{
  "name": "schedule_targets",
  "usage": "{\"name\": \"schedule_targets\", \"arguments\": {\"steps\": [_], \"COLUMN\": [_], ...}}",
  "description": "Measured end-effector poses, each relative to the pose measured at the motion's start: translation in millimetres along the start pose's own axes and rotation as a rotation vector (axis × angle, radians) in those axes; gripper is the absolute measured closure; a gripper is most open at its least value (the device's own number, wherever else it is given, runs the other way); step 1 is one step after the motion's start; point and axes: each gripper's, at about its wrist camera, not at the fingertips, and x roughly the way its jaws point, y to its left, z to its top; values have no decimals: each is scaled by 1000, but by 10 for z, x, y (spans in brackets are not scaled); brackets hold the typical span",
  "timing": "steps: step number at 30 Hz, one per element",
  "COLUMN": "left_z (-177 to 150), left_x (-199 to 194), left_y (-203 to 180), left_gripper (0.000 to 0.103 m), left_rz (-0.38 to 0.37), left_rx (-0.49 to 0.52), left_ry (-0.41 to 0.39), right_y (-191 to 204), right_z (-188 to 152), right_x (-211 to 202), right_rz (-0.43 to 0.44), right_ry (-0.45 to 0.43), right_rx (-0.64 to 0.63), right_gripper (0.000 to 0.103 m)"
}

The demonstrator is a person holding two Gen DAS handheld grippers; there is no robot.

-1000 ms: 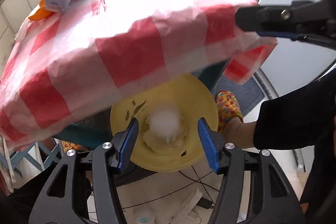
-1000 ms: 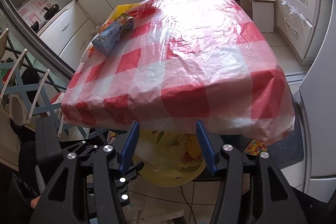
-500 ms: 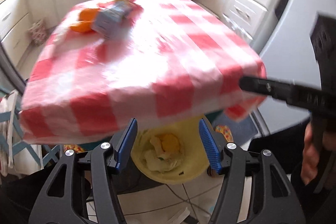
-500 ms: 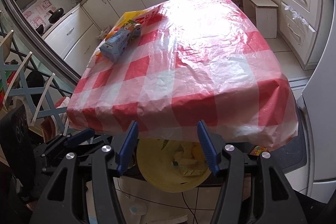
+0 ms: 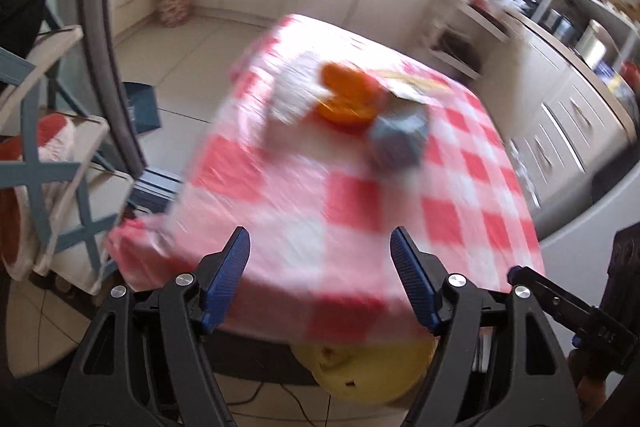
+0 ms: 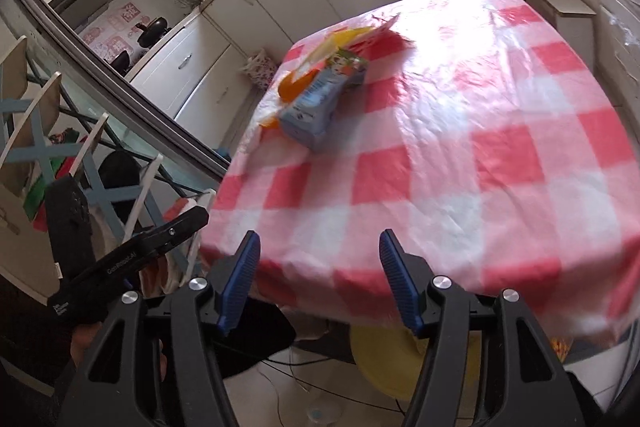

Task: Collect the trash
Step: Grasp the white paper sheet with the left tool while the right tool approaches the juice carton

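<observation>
Opening empty, left gripper [image 5: 320,281] and right gripper [image 6: 320,281], blue carton [image 6: 322,103] far ahead on table

One table [image 6: 460,147] under a red-and-white checked cloth fills the middle of both views. On it, toward the upper left of the cloth, lie one blue carton [image 6: 320,103], orange peel [image 5: 346,95] in what looks like two pieces, and one yellow-and-red wrapper [image 6: 360,35]. One yellow bin [image 6: 384,363] shows at the bottom, below the table edge. Two grippers are visible: the left gripper [image 5: 320,279] and the right gripper [image 6: 320,279].
</observation>
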Motion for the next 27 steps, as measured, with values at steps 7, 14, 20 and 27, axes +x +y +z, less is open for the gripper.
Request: {"name": "schedule_targets", "arguments": {"steps": [7, 14, 20, 27], "left_z": [412, 773, 1133, 1383], "left_x": [319, 708, 1018, 1455], "left_y": [145, 108, 148, 257], "left_gripper": [33, 31, 26, 25], "left_rz": [33, 39, 78, 127], "left_rx": [-35, -53, -110, -138], "left_ry": [6, 22, 11, 63], "right_y": [100, -13, -75, -130], "right_z": [454, 609, 848, 1014], "right_x": [419, 759, 953, 1173], "right_rz": [-6, 49, 60, 65], "right_ry": [12, 52, 47, 75], "right_rx": [-29, 48, 66, 101], "right_gripper": [41, 41, 38, 38]}}
